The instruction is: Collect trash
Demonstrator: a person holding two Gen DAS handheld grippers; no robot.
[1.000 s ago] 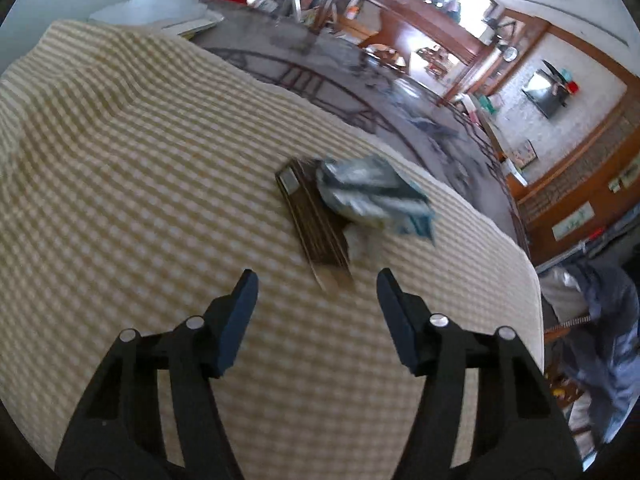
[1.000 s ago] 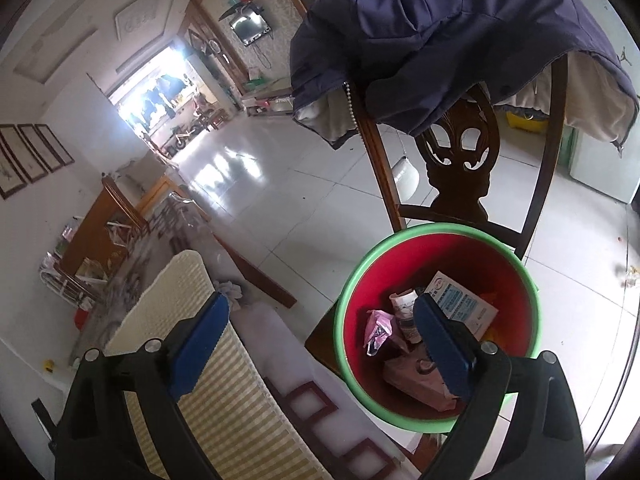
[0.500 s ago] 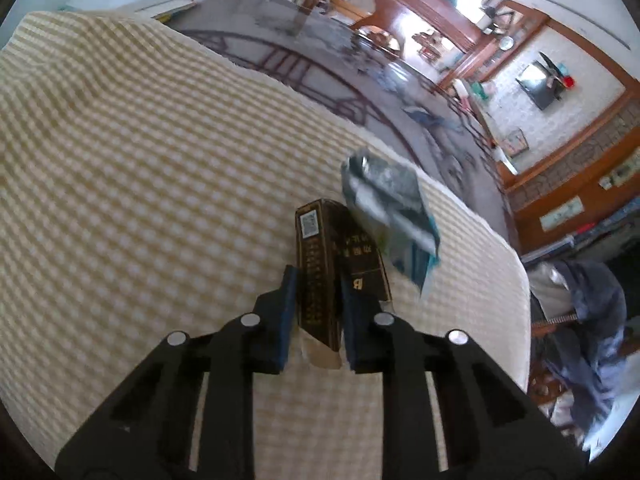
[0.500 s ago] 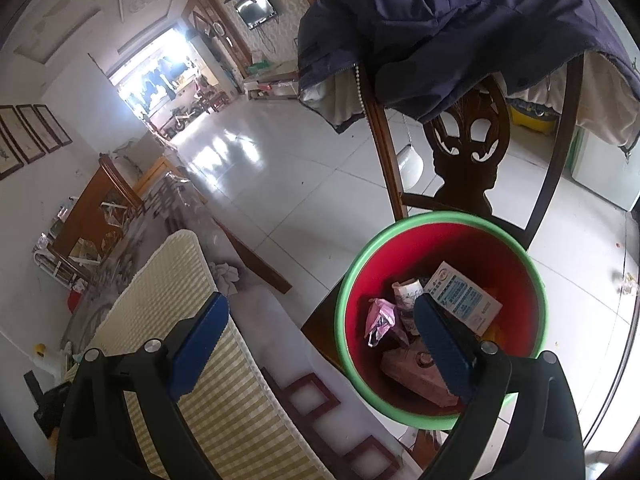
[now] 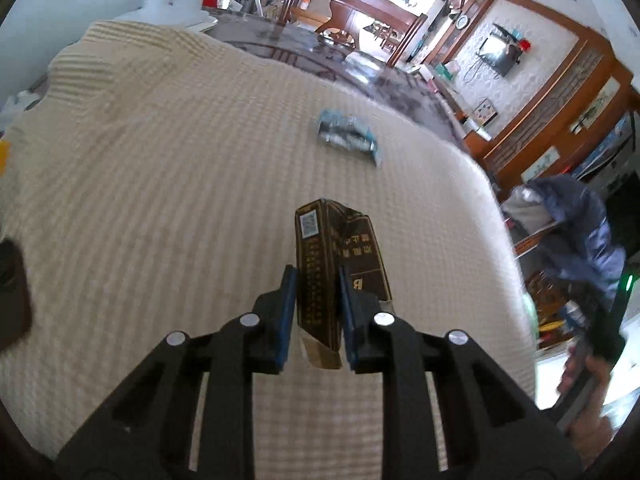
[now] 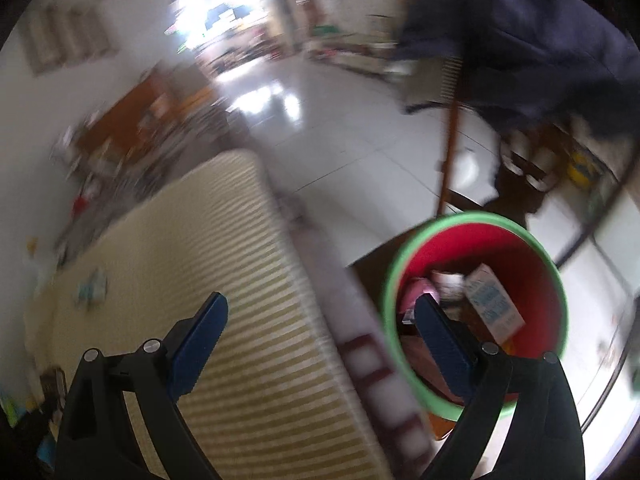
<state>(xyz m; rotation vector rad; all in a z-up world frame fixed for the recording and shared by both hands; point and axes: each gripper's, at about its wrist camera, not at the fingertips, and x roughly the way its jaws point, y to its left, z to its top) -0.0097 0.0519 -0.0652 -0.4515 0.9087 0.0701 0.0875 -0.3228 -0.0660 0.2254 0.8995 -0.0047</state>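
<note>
The table [image 5: 160,184] carries a checked cream cloth. Beside its edge stands a red bucket [image 6: 532,248] with a green rim, containing discarded packaging. The right gripper [image 6: 320,320] has its fingers wide apart and empty. The left gripper [image 5: 316,296] has its fingers closed on a dark brown carton [image 5: 336,248]. A crumpled blue-white wrapper [image 5: 346,134] lies on the cloth beyond it.

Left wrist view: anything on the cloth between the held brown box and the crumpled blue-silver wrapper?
Nothing. In the left wrist view the left gripper is shut on the brown box, and only bare checked tablecloth runs from it to the crumpled wrapper.
</note>
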